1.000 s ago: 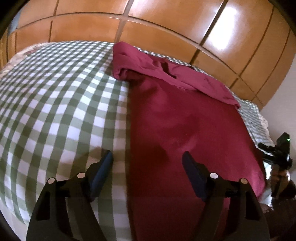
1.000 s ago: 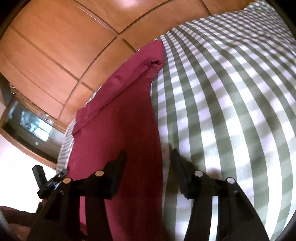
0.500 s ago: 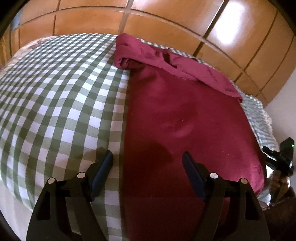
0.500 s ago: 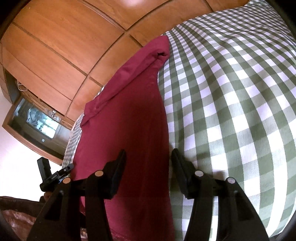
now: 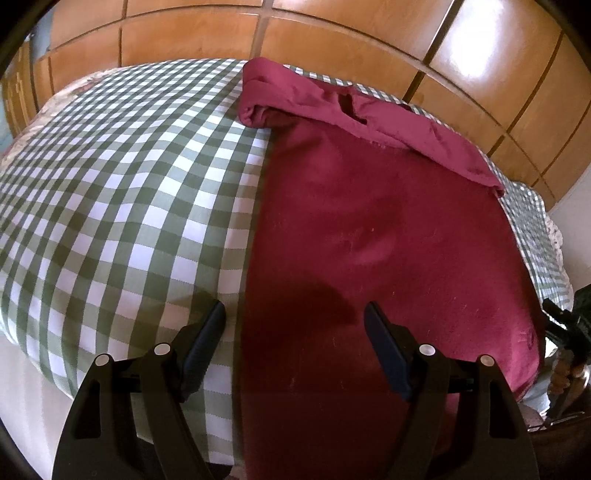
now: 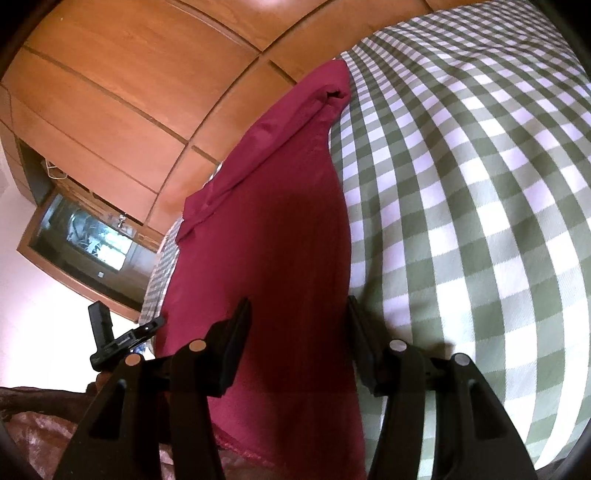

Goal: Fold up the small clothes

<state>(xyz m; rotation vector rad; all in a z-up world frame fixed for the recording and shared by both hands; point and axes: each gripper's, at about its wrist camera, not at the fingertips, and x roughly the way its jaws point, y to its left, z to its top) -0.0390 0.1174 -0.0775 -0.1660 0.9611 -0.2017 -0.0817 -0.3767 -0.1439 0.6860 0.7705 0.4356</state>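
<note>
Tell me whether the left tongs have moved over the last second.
Yes. The left tongs have drawn back toward the near bed edge: against the wooden wardrobe, the maroon garment and checked bedspread sit lower and farther, the bed's near edge now showing.

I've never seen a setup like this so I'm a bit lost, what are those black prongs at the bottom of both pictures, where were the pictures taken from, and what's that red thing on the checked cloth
There is no robot here. A person holds a hand-held claw in each hand, and each claw carries a wide-angle camera looking forward along its two fingers. So the black prongs are the claw's own fingers.

One picture comes from the left claw, the other from the right claw. The lens bends straight lines, which is why everything bulges.

The red thing is a dark red garment lying spread on a green-and-white checked cover, with its far end rolled or folded over. Wooden panels stand behind it.

Both claws are open and hold nothing. Each straddles a long side edge of the garment, on opposite sides. The left claw also shows small at the left of the right-hand picture.
</note>
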